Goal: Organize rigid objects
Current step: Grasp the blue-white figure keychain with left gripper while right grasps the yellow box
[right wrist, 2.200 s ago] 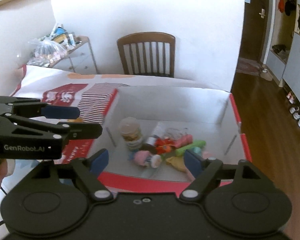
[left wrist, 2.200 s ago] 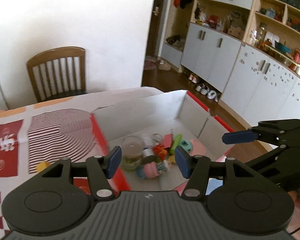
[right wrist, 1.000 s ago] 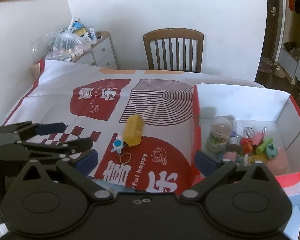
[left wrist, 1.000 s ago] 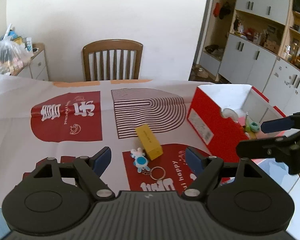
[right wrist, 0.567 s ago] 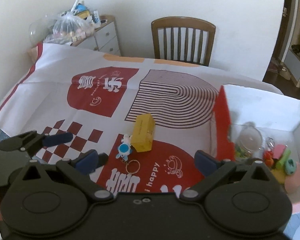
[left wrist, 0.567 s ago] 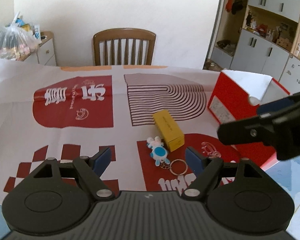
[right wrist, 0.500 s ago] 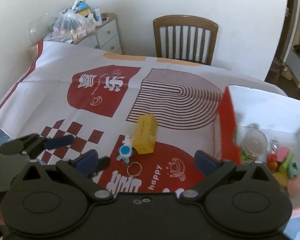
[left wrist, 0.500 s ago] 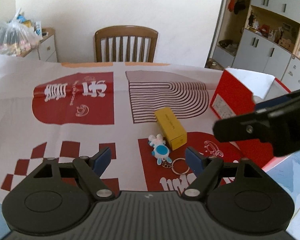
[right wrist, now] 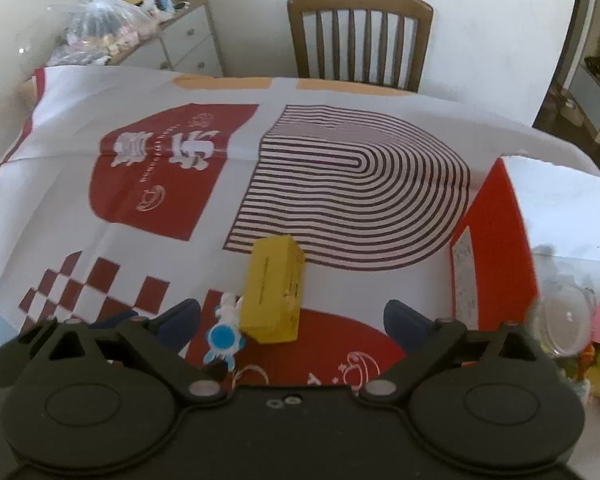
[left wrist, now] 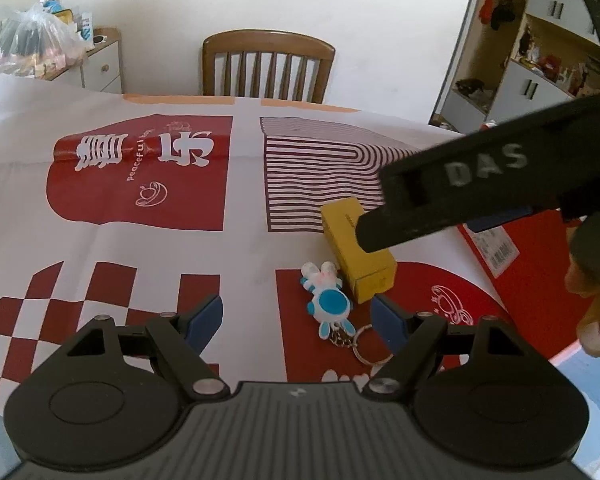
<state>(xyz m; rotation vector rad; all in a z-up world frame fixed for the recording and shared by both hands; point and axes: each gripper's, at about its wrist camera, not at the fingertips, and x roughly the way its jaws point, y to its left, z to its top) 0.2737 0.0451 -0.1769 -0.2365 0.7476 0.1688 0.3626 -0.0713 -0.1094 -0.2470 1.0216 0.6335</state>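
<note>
The yellow box (right wrist: pixel 274 290) lay on the surface (right wrist: pixel 100 232) beside the bunny keyring (right wrist: pixel 224 332), near the red bin (right wrist: pixel 496 240); the right tongs (right wrist: pixel 292 322) were closing around the box, not touching; the left tongs (left wrist: pixel 296 318) stood open, empty; a crooked squeeze might shove the box into the bunny.
</note>
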